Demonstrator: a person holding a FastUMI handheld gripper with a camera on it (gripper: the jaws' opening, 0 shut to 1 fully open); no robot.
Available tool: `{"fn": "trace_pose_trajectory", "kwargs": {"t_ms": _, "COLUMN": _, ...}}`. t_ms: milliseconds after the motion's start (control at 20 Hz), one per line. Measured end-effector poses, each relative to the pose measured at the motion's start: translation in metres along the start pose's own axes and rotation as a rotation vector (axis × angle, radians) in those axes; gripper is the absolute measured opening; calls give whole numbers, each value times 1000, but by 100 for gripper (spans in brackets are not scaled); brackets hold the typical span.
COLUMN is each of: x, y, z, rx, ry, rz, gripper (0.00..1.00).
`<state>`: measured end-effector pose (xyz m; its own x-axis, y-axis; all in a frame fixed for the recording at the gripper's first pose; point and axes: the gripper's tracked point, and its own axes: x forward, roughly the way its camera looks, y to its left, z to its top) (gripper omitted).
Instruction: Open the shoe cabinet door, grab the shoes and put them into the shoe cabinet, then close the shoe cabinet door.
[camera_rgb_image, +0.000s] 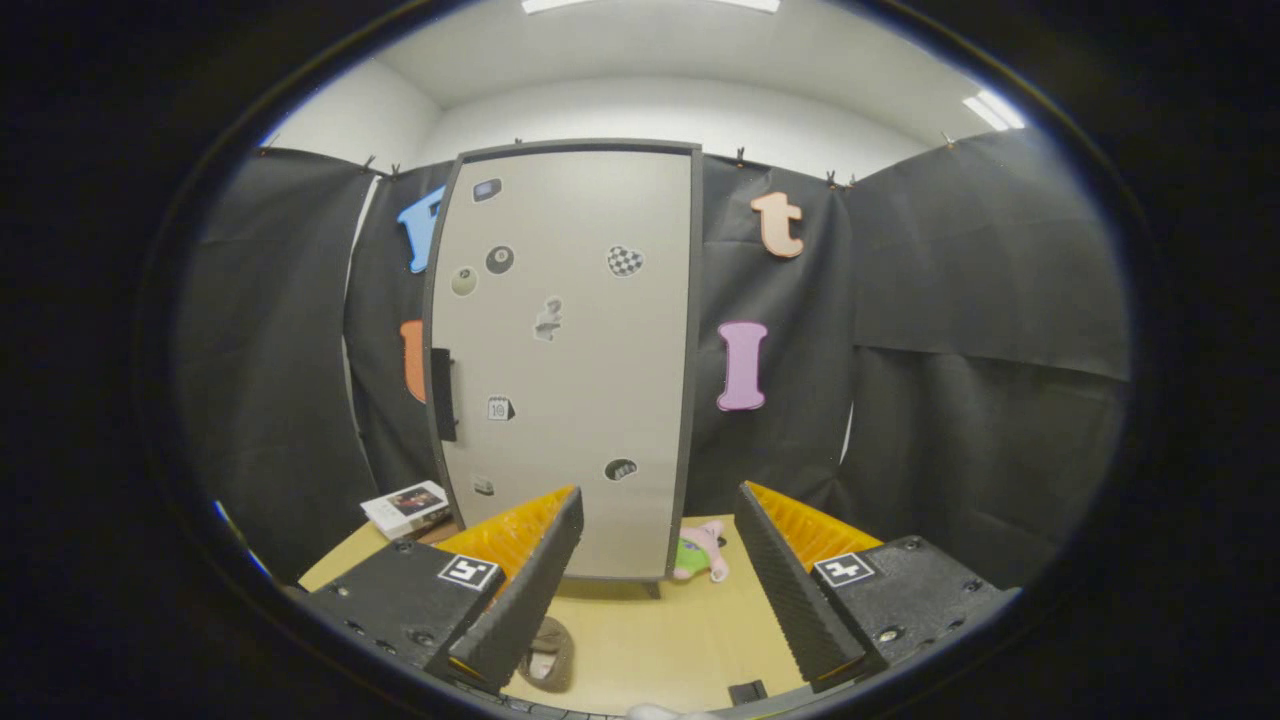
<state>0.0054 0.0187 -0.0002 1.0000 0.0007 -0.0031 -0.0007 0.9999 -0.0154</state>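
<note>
The shoe cabinet (565, 350) stands upright on the wooden table beyond my fingers. Its pale grey door is shut and carries several small stickers. A dark handle (443, 394) sits on the door's left edge at mid height. My gripper (660, 530) is open, with nothing between the fingers. The left finger (530, 585) and right finger (790, 590) frame the cabinet's lower part from some way back. A brown shoe (548, 655) lies on the table below the left finger, partly hidden by it.
A small pink and green plush toy (700, 555) lies at the cabinet's lower right corner. A white box (405, 507) rests on the table to the cabinet's left. Black cloth walls close in the booth behind and on both sides.
</note>
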Motion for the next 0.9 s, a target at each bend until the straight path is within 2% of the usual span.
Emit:
{"fn": "trace_pose_trajectory", "kwargs": {"t_ms": 200, "x": 10, "y": 17, "z": -2, "rx": 16, "ry": 9, "rz": 10, "gripper": 100}}
{"fn": "trace_pose_trajectory", "kwargs": {"t_ms": 450, "x": 44, "y": 68, "z": -3, "rx": 42, "ry": 38, "rz": 105, "gripper": 99}}
{"fn": "trace_pose_trajectory", "kwargs": {"t_ms": 900, "x": 140, "y": 203, "z": 8, "rx": 25, "ry": 42, "rz": 297, "gripper": 99}}
